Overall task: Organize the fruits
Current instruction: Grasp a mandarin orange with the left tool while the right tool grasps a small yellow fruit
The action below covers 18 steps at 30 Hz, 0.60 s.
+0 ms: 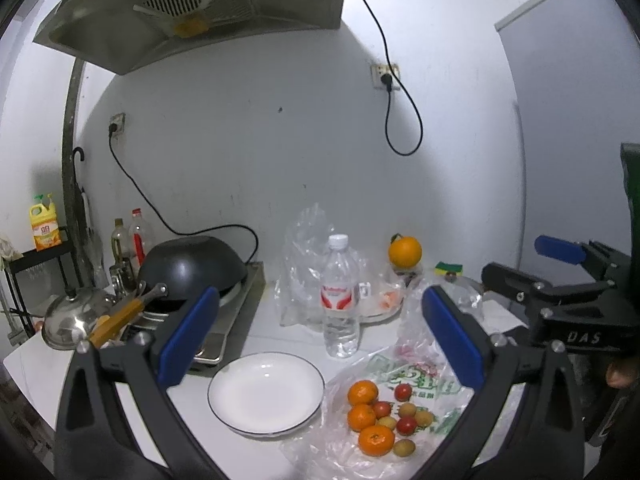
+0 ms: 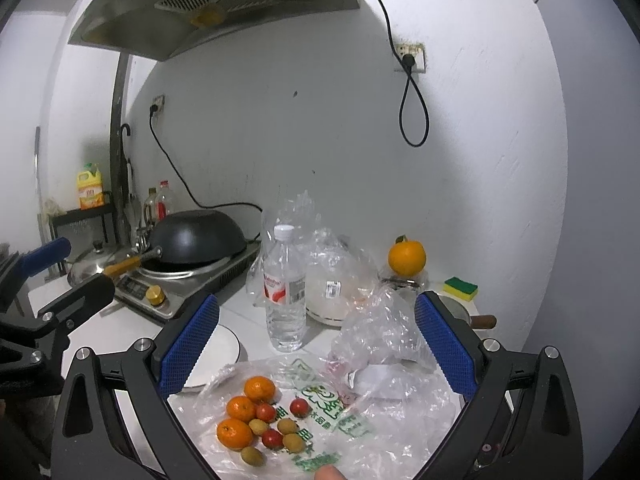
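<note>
Not started: white plate (image 1: 265,392) empty; fruits (image 1: 380,416) lie on bag ahead of left gripper (image 1: 320,354) and right gripper (image 2: 316,360), both spread wide, holding nothing

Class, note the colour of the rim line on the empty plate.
A thin dark line rings the white plate; the left wrist view shows it best.

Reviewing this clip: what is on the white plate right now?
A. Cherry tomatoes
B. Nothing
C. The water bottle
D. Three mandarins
B: the plate is bare in the left wrist view, while the mandarins and tomatoes lie beside it on the plastic bag, and the bottle stands behind it.
</note>
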### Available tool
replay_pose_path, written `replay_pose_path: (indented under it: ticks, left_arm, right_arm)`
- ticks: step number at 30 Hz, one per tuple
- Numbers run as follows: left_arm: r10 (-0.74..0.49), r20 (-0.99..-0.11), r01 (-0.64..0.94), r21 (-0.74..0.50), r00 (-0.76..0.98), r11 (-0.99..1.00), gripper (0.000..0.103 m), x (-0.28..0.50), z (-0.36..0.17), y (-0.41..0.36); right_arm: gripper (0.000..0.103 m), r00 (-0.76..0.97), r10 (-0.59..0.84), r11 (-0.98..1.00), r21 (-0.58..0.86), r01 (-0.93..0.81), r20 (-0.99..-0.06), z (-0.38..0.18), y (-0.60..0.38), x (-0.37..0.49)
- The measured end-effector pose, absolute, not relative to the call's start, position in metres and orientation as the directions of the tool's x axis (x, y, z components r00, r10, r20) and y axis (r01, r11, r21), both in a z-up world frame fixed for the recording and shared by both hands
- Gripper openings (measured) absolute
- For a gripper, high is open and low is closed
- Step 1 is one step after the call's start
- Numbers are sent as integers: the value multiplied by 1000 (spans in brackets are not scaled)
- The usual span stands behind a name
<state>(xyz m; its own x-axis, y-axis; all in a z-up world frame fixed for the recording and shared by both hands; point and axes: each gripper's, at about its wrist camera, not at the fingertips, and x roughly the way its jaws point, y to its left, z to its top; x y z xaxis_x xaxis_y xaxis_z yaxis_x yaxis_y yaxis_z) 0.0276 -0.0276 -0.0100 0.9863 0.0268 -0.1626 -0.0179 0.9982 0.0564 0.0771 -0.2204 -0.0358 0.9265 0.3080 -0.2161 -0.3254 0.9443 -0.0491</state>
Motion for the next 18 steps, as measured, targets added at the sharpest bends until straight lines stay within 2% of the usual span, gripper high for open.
replay_pose_path:
  ticks: [5, 11, 14, 15, 17, 18]
  left_arm:
    - [26, -219, -9, 83, 975, 997, 102, 43, -28, -37]
    - [3, -363, 53, 145, 932, 988, 101, 65, -70, -57]
    - [-15, -427, 93, 164, 904, 982, 101, 75, -92, -67]
    - [-21, -453, 109, 168, 891, 980, 101, 78, -100, -71]
    - [-38, -487, 141, 177, 872, 974, 100, 83, -115, -78]
    - [-44, -500, 154, 181, 865, 971, 100, 85, -120, -81]
  right_arm:
    - [100, 917, 299, 944, -59, -326, -265, -49, -226, 90]
    - [100, 898, 273, 947, -67, -313, -344, -76, -239, 100]
    - [99, 872, 263, 947, -62, -315, -412, -100, -247, 104]
    - [97, 865, 261, 946, -62, -317, -429, -106, -248, 105]
    - [83, 845, 257, 944, -65, -323, -469, -119, -250, 107]
    - [79, 834, 253, 944, -66, -324, -490, -127, -251, 108]
